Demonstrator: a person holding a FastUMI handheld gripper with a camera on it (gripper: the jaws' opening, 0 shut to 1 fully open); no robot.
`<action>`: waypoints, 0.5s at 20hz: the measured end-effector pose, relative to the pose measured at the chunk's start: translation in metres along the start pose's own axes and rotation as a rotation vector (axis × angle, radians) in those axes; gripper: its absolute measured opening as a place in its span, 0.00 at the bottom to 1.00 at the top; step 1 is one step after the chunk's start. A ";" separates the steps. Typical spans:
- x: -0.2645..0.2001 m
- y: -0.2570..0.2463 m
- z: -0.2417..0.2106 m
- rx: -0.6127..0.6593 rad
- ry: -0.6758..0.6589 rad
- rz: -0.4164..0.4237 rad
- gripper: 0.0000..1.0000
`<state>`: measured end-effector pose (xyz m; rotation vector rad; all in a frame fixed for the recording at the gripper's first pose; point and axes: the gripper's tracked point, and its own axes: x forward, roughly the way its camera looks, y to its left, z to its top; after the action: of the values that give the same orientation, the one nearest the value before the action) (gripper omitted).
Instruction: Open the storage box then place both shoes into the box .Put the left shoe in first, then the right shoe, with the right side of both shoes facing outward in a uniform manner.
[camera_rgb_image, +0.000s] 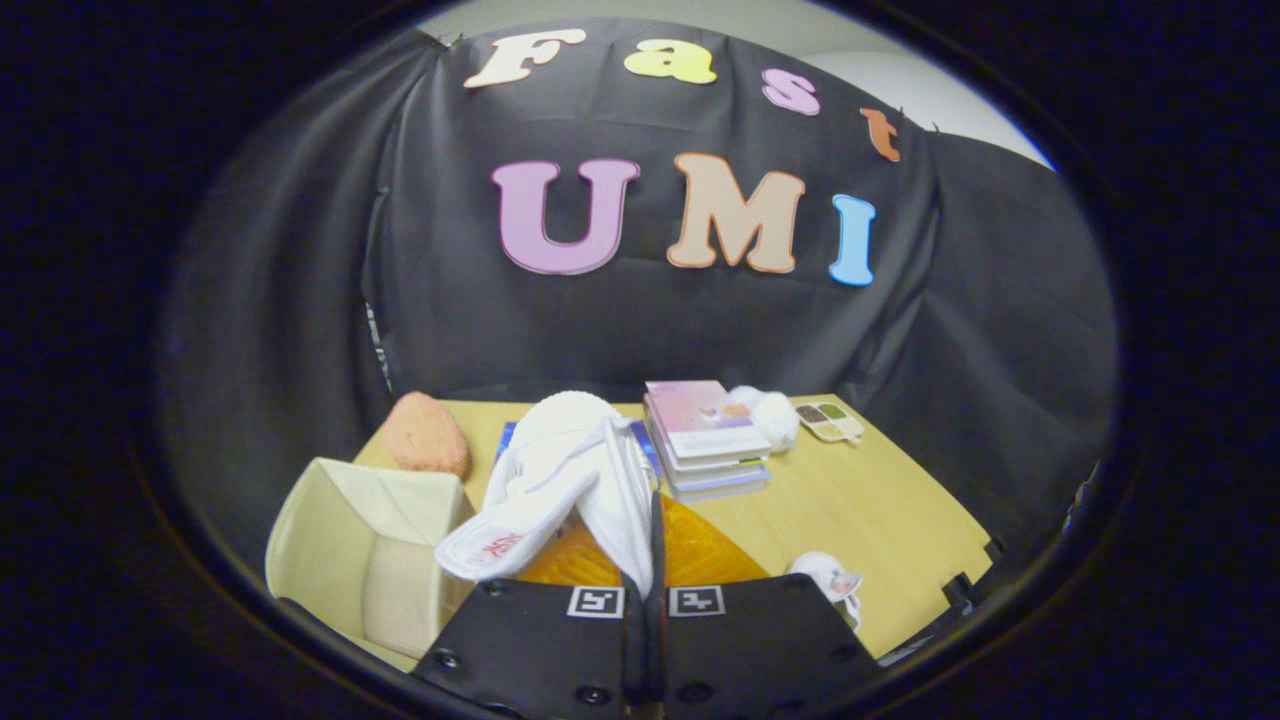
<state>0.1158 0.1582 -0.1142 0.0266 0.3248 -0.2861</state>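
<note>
While the gripper (645, 590) pinches the white shoe (560, 490), fingers pressed together on its fabric, lifted over the table's (860, 510) left part, carry it to the open storage box (365, 550) at the left edge; lower gently, right side outward.

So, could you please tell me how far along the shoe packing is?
Done: the beige storage box stands open, with no shoe visible inside. In hand: the gripper is shut on a white slipper, lifted beside the box. Left: placing it inside, then the other shoe.
</note>
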 end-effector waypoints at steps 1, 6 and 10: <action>-0.006 0.016 0.013 0.020 -0.017 0.013 0.02; -0.032 0.106 0.025 0.155 0.019 0.110 0.03; -0.040 0.167 -0.017 0.181 0.138 0.157 0.02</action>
<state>0.1216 0.3306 -0.1212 0.2499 0.4309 -0.1575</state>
